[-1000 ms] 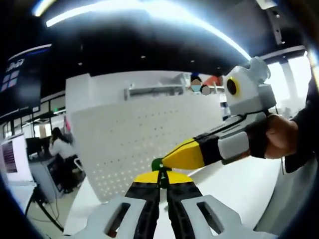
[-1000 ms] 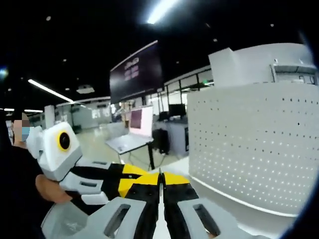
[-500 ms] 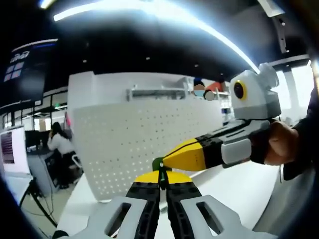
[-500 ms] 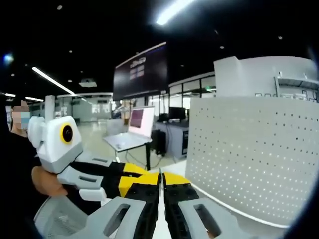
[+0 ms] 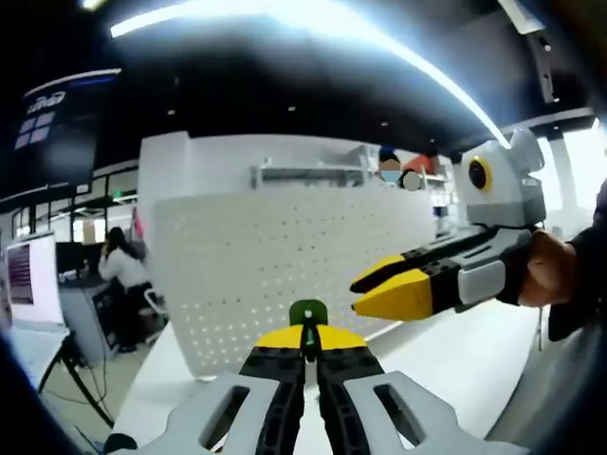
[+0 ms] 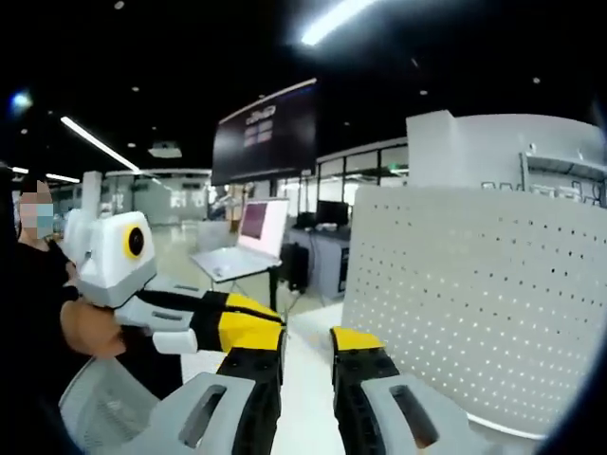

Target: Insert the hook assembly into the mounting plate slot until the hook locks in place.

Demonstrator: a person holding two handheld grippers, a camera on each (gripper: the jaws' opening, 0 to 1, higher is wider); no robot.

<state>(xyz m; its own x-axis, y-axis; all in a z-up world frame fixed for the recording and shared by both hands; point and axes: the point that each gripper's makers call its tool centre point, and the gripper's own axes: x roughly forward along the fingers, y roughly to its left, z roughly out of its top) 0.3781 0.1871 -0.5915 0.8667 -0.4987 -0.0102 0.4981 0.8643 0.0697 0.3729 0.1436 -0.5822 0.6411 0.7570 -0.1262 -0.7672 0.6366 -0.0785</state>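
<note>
A small green hook piece sticks up between the yellow tips of my left gripper, which is shut on it. Behind it a white perforated mounting plate stands upright on the white table. My right gripper comes in from the right, held by a hand, its jaws apart and a short way right of the hook. In the right gripper view my right gripper is open with nothing between its fingers. There the left gripper lies to the left and the mounting plate to the right.
A person sits at a desk far left, beyond the table's edge. A laptop on a stand and a dark hanging screen are in the background. A white box-like wall rises behind the plate.
My right gripper has opened, let go of the green hook and drawn back to the right. The left gripper still holds the hook, now closer to the plate.
</note>
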